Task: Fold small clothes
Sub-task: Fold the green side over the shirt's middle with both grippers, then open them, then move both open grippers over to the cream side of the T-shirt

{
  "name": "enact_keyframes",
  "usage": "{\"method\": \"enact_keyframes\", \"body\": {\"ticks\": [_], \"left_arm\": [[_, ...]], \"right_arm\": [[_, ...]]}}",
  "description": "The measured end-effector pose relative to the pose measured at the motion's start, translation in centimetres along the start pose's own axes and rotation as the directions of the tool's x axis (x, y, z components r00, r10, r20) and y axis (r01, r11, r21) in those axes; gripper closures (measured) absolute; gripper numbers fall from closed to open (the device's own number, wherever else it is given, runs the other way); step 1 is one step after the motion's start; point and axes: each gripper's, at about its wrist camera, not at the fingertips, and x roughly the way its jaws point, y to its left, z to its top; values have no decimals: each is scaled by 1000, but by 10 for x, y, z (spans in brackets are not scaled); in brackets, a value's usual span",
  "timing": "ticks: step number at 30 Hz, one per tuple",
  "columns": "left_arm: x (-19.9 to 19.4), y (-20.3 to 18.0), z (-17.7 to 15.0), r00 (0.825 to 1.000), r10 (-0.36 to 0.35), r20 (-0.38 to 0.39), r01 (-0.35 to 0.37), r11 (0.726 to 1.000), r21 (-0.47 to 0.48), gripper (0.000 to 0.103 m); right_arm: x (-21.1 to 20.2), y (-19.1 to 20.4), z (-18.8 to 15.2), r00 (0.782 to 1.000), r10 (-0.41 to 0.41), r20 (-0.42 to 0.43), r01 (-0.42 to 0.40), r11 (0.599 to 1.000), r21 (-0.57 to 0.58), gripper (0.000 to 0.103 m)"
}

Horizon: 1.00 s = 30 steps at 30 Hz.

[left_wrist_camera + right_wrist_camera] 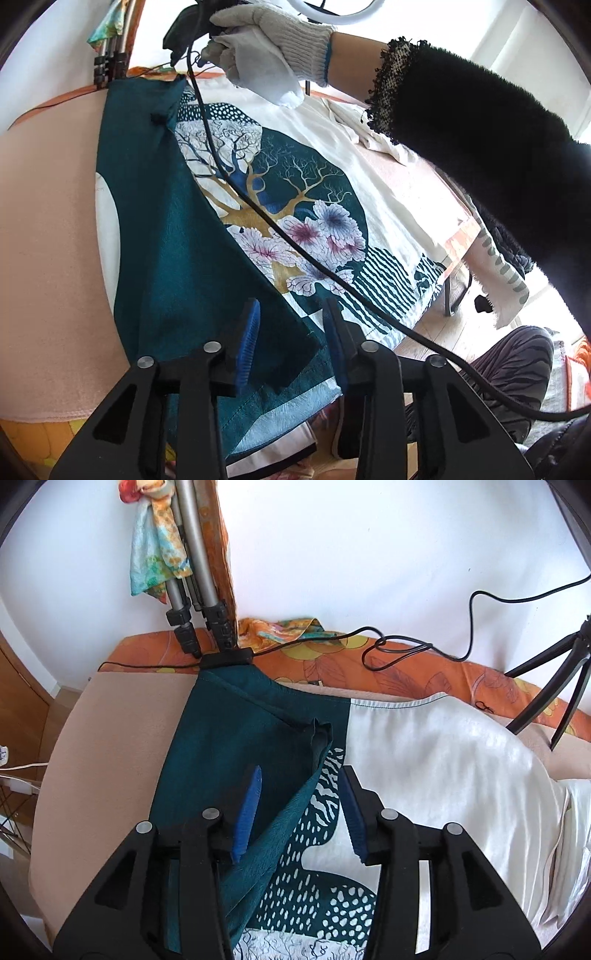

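Two claws over one shirt (314, 177). It lay spread on a pale pink blanket (48, 229), which covered a bed with an orange patterned spread (424, 664) showing along the far edge by the white wall.

Shirt: cream body, large print of a gold-trunked tree with pale purple flowers inside a dark teal round, wavy and dotted teal patches at the ends. One teal side panel (155, 229) was folded in over the print, its edge running diagonally across the picture.

Left claw (291, 328): blue pads (249, 343) stood apart, nothing pinched. The folded panel's corner lay under and between them, loose. Whether a pad brushed the cloth I couldn't tell.

Right claw (303, 805): also apart, pads clear of the fabric, hanging over the other end of the same fold, where a small puckered bit of teal cloth (321, 734) stood up just beyond the tips. Dotted print showed between the fingers.

Left view caught the person's gloved hand (266, 55) gripping the right tool, a black fuzzy sleeve (480, 140) behind it. A black cable (258, 214) trailed from that tool across the print.

Tripod legs (199, 602) with a bright scarf (159, 554) hung on them stood at the bed's far edge. A second dark stand (554, 686) at the right.
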Motion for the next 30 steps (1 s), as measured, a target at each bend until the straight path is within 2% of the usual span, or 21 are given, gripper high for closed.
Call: {"method": "enact_keyframes", "body": {"ticks": [2, 7, 11, 15, 21, 23, 25, 30], "left_arm": [[-10, -1, -3, 1000, -13, 28, 13, 1000, 11, 60], [-42, 7, -9, 994, -1, 114, 0, 1000, 7, 59], [-63, 25, -12, 983, 59, 172, -53, 998, -36, 59], [-68, 29, -14, 979, 88, 184, -81, 996, -48, 59], [-62, 8, -12, 975, 110, 192, -120, 992, 41, 59], [-58, 2, -13, 975, 120, 189, -134, 989, 60, 59], [-57, 2, -12, 975, 126, 181, -140, 988, 66, 59], [-69, 18, -2, 966, 168, 196, -175, 985, 14, 59]], "right_arm": [[-18, -8, -3, 1000, 2, 24, -2, 1000, 12, 57], [-66, -31, -18, 997, 33, 67, -37, 998, 54, 57], [-108, -51, -41, 993, 37, 116, -47, 996, 80, 57], [-148, -77, -67, 989, 31, 144, -47, 992, 114, 57], [-205, -127, -115, 982, 18, 188, -55, 979, 195, 57], [-219, -141, -134, 980, 41, 193, -83, 972, 218, 57], [-229, -147, -156, 982, 51, 183, -94, 968, 232, 57], [-246, -138, -207, 983, 95, 159, -128, 969, 212, 57]]}}
